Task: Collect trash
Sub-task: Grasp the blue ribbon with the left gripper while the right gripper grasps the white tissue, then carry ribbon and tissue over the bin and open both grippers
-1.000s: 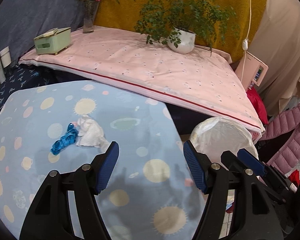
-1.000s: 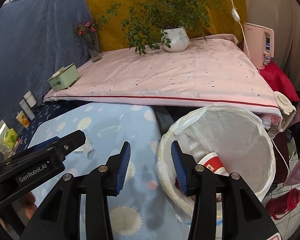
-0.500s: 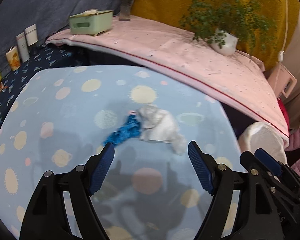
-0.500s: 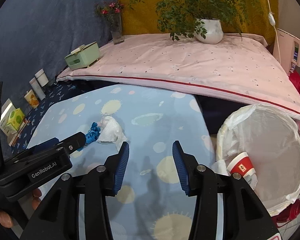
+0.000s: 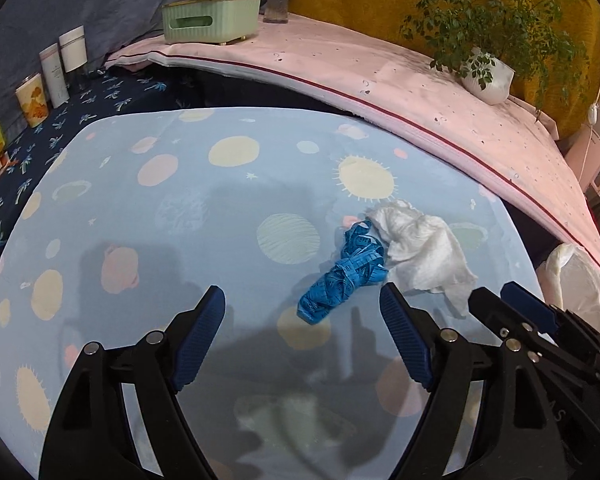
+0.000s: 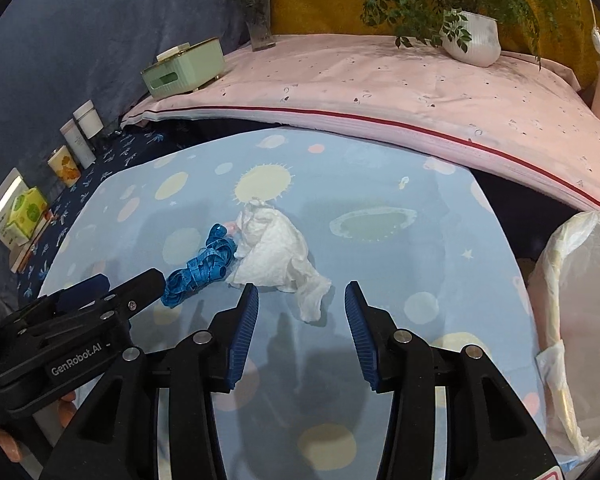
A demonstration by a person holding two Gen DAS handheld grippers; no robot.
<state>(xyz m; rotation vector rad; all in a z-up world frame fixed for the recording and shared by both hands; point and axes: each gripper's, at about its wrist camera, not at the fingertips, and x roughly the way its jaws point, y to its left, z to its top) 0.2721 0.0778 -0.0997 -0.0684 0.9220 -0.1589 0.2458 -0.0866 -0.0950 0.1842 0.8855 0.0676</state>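
Note:
A crumpled white tissue and a tangled blue tape lie side by side on the light blue patterned table. They also show in the right wrist view, the tissue right of the tape. My left gripper is open and empty, just short of the tape. My right gripper is open and empty, just short of the tissue's near corner. A bin lined with a white bag stands at the table's right edge.
A pink covered bench behind the table carries a green tissue box, a flower vase and a potted plant. Jars and boxes line the left side on dark blue cloth.
Both grippers have swung left from the bin toward the tissue and tape and moved closer to them. The bin now sits at the right edge of both views.

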